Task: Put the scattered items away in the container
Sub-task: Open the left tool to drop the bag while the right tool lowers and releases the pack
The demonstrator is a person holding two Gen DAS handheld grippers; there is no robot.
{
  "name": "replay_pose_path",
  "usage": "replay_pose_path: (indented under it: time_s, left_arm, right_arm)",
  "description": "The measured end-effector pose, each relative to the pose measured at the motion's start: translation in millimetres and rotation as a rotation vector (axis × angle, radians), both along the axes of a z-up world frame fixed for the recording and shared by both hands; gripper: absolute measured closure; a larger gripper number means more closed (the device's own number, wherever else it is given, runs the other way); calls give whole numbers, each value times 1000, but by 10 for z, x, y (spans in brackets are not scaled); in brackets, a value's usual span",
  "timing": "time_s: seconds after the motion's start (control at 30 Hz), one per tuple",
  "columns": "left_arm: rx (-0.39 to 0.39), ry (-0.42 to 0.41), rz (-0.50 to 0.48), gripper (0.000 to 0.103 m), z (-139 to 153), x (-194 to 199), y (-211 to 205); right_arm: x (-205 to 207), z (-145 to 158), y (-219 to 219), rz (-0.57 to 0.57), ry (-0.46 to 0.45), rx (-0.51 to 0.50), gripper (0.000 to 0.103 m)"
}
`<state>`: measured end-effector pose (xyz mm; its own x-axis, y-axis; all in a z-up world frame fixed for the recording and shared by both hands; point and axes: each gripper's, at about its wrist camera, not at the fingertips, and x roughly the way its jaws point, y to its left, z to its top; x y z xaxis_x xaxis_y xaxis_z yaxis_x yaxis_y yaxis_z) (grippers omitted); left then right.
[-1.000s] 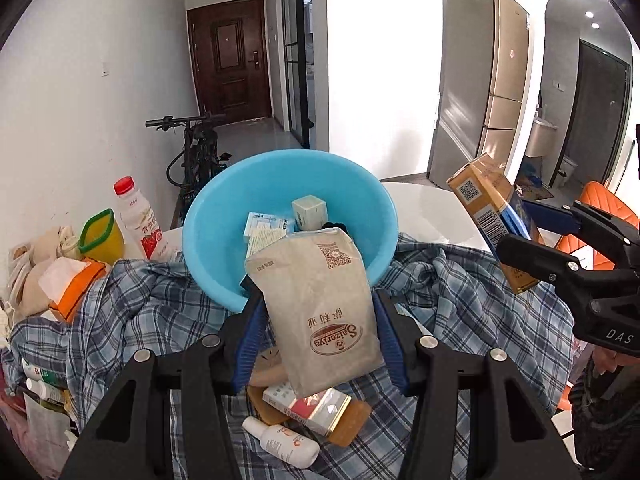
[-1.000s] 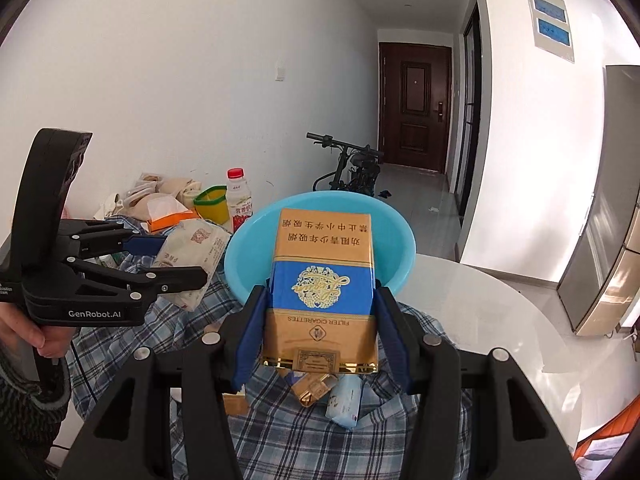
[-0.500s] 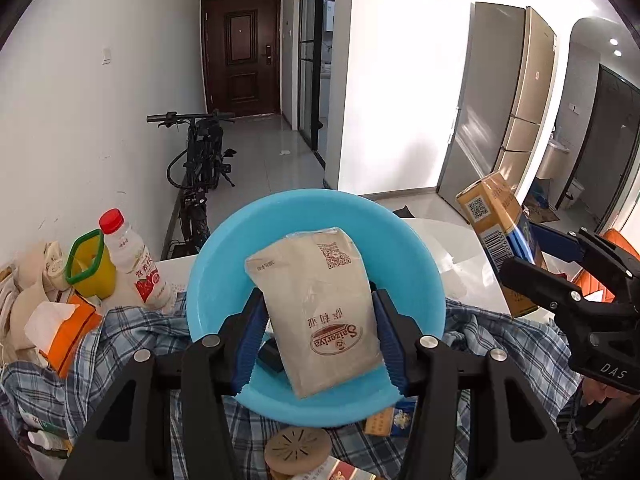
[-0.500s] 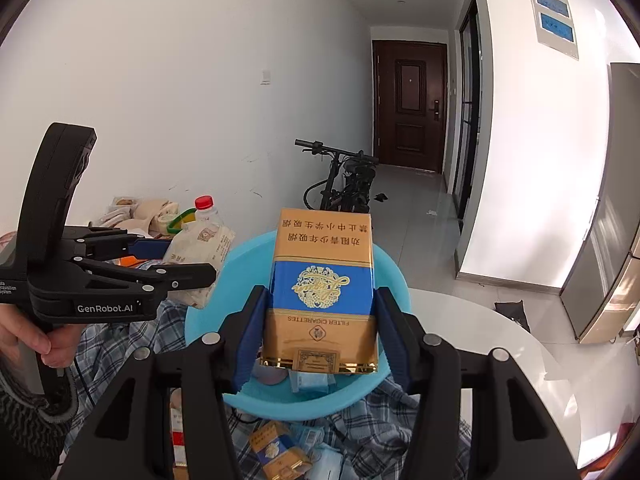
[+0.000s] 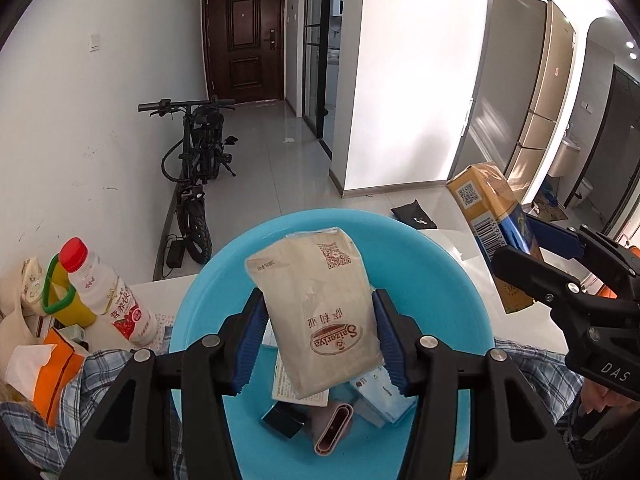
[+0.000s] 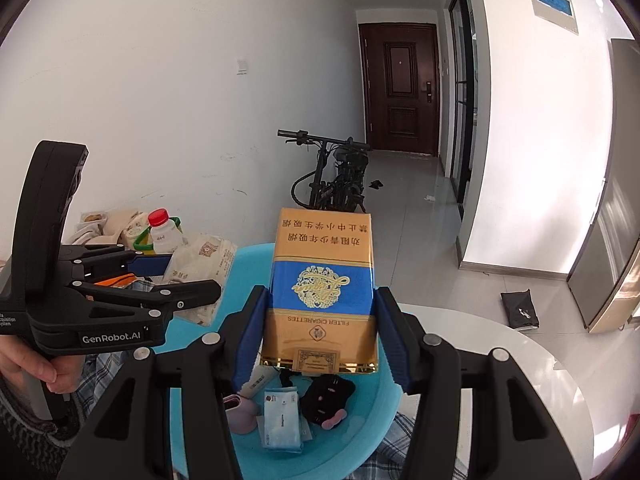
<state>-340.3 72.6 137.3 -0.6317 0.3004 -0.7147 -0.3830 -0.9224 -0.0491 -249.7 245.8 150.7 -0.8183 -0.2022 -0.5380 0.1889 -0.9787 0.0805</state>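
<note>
Left gripper (image 5: 318, 340) jaws clamp beige paper packet (image 5: 316, 312), right gripper (image 6: 320, 332) jaws clamp cigarette carton (image 6: 322, 288), both over blue basin (image 5: 440, 280); simultaneous release risks carton tipping over the rim.

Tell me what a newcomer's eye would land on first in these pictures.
First the blue basin in the middle of both views, with small items already in its bottom. Above it hang two packages: a beige packet clamped in the left gripper, and a gold-and-blue cigarette carton clamped in the right gripper. Behind, a black bike stands by the hallway wall.
</note>
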Motion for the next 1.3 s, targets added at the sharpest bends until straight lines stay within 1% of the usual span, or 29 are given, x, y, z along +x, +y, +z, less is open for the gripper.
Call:
replay_pose_path:
  time_s: [0.13,0.3,0.4,0.6,0.8,1.07,1.3]
  left_arm:
    - [-10,-15,-4,48,-131,-183,46]
    - [-18,-49,3,48,-334,-430,71]
    - [-20,-68,0,48,-442,-543,98]
    - [-28,-99,-2,48,-592,-727,140]
    - [-38,-118,-7,48,-705,-812,202]
    - [-71,-160,-11,48,-946,-919,283]
    - [-74,-171,-11,48,-1006,-939,279]
  right_arm:
    - [-218,-114,-11,7,-30,4,51]
    - [-393,-289,-40,21,-69,12,51]
    - [-462,-382,-50,27,-89,14,51]
    - [-551,-474,-76,36,-112,12,51]
    - [-552,-512,-60,36,-123,8,51]
    - [-587,-567,-69,37,-141,11,51]
    - [-636,-597,-50,34,-150,9,51]
